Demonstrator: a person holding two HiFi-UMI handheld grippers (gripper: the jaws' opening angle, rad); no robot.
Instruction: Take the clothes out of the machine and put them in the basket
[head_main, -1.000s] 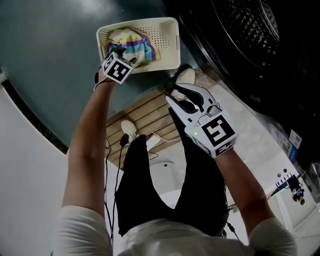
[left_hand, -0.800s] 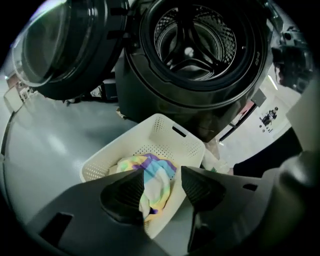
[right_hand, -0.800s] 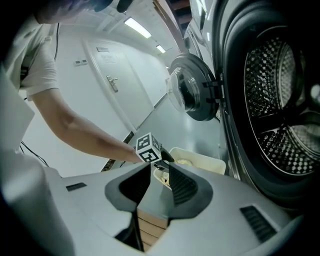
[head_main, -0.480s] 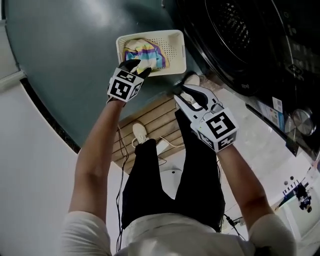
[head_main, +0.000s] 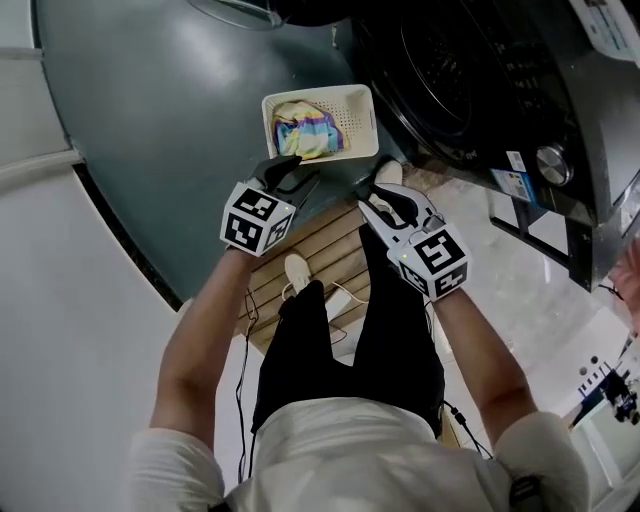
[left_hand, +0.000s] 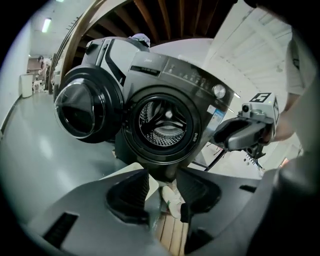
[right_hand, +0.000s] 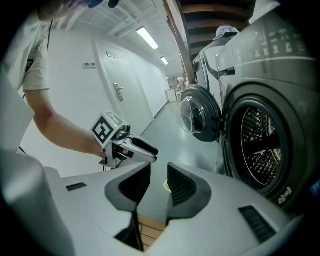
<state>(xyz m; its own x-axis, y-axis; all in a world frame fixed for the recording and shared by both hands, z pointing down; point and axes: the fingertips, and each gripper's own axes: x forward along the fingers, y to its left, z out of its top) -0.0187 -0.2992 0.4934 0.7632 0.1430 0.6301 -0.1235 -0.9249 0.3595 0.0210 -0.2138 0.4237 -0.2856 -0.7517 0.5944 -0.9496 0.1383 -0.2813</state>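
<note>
Shining evenly and fairly bright from long ceiling lamps (right_hand: 147, 37), washing the white wall (right_hand: 85, 50) almost flat. Glinting softly off the grey floor (head_main: 170, 110) and the round door glass (left_hand: 80, 107). Sinking into near black inside the drum (left_hand: 162, 122) and across the dark machine front (head_main: 470, 90). Bending straight lines strongly toward the rims of both gripper views, closing into black corners. Blurring close up on the left gripper (left_hand: 162, 177) and the right gripper (right_hand: 158, 175), sharpening farther off. Smearing slightly at the head view's edges.
</note>
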